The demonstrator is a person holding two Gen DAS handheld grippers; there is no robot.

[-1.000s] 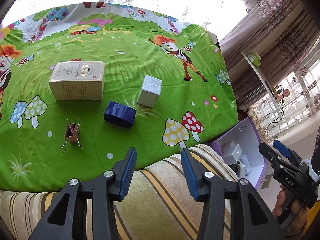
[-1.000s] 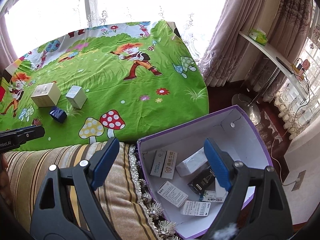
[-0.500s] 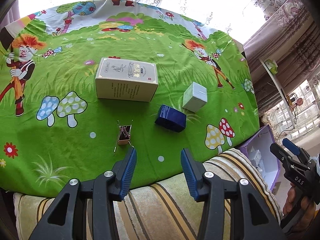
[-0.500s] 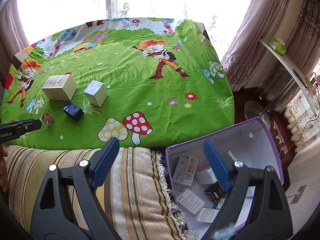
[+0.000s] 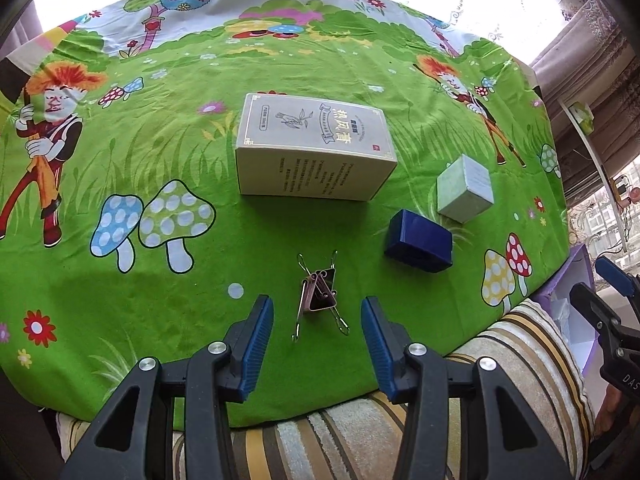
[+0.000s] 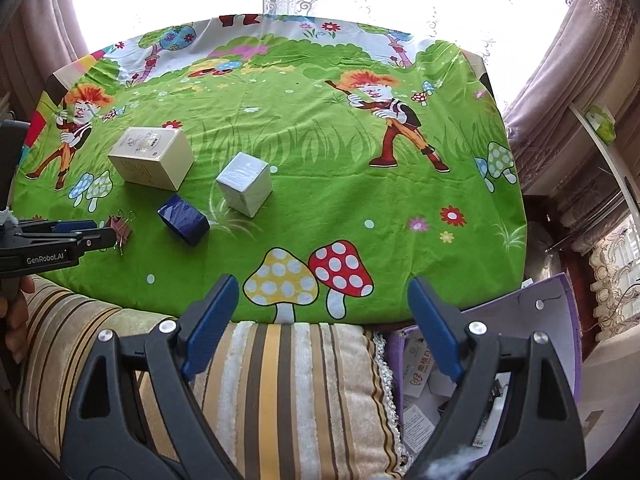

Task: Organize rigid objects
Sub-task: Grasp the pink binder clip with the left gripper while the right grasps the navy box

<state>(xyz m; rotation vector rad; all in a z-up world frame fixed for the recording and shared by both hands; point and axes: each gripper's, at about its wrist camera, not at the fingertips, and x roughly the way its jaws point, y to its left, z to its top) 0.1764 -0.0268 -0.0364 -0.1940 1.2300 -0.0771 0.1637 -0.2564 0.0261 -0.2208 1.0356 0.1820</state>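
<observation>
On the green cartoon cloth lie a pink binder clip (image 5: 320, 292), a dark blue box (image 5: 419, 240), a pale cube box (image 5: 466, 188) and a large cream carton (image 5: 312, 148). My left gripper (image 5: 317, 330) is open, its blue pads hanging just short of the binder clip with nothing between them. In the right wrist view the binder clip (image 6: 120, 229), blue box (image 6: 183, 219), cube box (image 6: 244, 183) and carton (image 6: 151, 158) sit at the left. My right gripper (image 6: 324, 312) stands wide open above the striped cushion, holding nothing. The left gripper (image 6: 102, 236) appears there from the side, beside the clip.
A striped cushion (image 6: 288, 380) runs along the cloth's near edge. A purple box (image 6: 556, 320) with several small packets inside sits at the lower right. Curtains and a shelf (image 6: 600, 120) stand on the right, a bright window behind the table.
Both grippers have swung left. The binder clip has come to lie right in front of the left pads. The purple box has slid to the right edge of the right wrist view.
</observation>
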